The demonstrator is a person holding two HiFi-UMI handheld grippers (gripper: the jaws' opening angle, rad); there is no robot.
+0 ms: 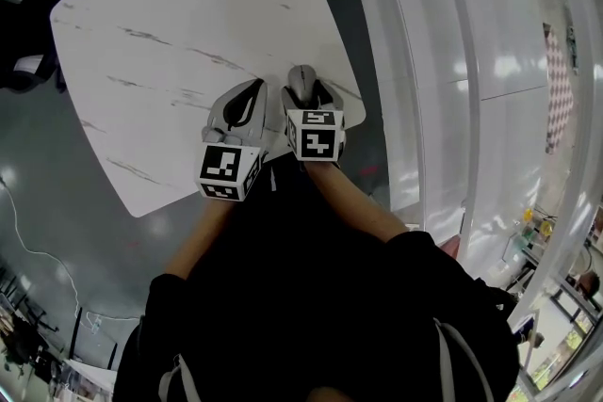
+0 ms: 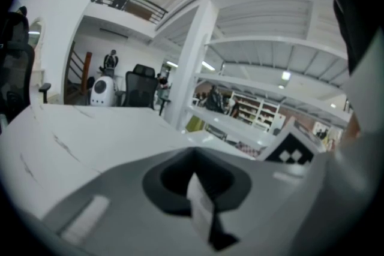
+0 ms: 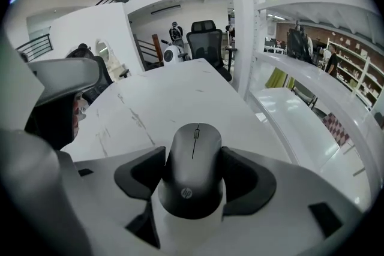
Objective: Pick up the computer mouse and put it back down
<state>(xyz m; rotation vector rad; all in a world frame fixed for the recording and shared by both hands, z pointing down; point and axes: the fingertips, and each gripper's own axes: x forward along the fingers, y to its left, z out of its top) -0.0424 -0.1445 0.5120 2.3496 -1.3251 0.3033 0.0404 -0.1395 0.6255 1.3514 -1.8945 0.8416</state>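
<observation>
Right gripper view: right gripper (image 3: 193, 157) clamped on both flanks of the computer mouse (image 3: 195, 168), long axis straight ahead along the jaws, wheel end farthest. Head view: held mid-frame over the lower right edge of the table (image 1: 170, 33); lifted or resting, unclear. Left gripper (image 1: 240, 104) just left, jaws together, empty. Set-down likely straight down.

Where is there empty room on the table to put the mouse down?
Most of the white table is bare: everything ahead of the grippers and out to its left edge. It is crowded only at the near right corner, where the left gripper and the right gripper, holding the mouse, sit side by side near the shelving.
</observation>
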